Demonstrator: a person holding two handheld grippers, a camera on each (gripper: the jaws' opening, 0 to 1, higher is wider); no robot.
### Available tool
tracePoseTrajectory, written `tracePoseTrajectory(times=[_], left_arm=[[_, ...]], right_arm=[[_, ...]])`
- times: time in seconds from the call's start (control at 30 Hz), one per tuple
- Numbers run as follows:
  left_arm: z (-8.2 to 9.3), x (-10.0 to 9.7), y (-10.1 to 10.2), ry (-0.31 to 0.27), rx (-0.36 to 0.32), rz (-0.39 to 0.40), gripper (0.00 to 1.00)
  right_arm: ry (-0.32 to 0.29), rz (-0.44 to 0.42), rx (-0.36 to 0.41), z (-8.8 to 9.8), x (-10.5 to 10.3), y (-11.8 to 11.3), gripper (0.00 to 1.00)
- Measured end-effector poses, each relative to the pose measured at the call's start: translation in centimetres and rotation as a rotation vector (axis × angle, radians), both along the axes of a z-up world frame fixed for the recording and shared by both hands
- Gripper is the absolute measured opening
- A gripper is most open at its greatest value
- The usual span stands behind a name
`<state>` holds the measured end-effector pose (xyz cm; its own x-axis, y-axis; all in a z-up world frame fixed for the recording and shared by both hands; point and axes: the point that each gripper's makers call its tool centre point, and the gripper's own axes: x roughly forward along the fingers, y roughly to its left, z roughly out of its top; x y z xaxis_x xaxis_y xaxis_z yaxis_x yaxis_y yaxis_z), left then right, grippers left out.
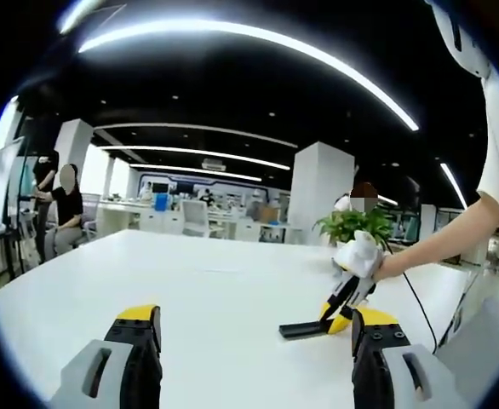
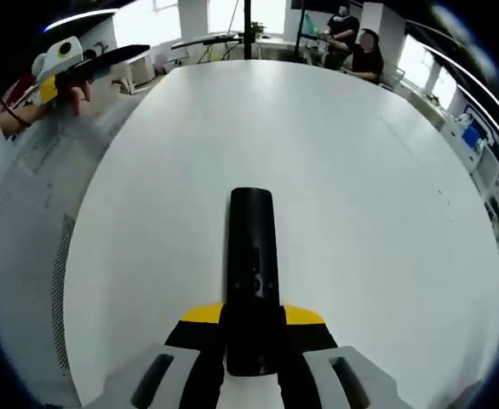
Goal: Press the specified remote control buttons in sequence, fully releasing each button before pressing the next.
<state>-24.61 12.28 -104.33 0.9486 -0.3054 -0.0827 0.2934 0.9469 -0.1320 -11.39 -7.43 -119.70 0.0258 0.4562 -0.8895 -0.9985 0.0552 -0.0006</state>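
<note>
I count one remote control (image 2: 252,256) on the white table (image 2: 335,170), a long black bar lying flat with a small cluster of buttons showing on its top face. In the right gripper view it runs straight away from me along the middle of the picture, its near end set between my right gripper (image 2: 252,341)'s two yellow-tipped jaws, which sit close against its sides; I read that as a pinch on the remote. In the left gripper view I see the same single remote (image 1: 305,328) from the side, lying on the table (image 1: 198,290), with the right gripper (image 1: 339,315) at its right end and a hand (image 1: 360,256) around that gripper's body, a cable trailing off to the right. My left gripper (image 1: 255,336) is low over the near table edge, its two jaws standing wide apart with nothing between them, well apart from the remote. One potted plant (image 1: 352,224) stands on the far side of the table behind the hand. Two people (image 1: 58,204) are at the far left edge of the table, and one more person sits behind the plant.
</note>
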Motion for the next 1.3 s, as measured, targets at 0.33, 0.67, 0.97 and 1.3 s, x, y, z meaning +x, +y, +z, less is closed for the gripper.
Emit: tracePoseTrajectory(times=[0.33,0.67,0.97,1.3], left_arm=[[-0.1,0.0,-0.1,0.007,-0.008,-0.005,0.95],[-0.2,0.0,-0.1,0.014,-0.006,-0.005,0.95],[-0.4,0.0,0.0,0.024,-0.007,-0.005,0.95],[-0.3,0.0,0.2,0.019,-0.016,0.008,0.97]], right_arm=[[0.002,-0.020,-0.002,-0.1,1.3,0.1,0.20],[0.003,-0.011,-0.003,-0.1,2.3,0.2,0.20],[0.000,-0.013,0.017,0.0,2.9,0.2,0.21],[0.100,-0.369,0.301,1.7,3.0,1.1,0.40]])
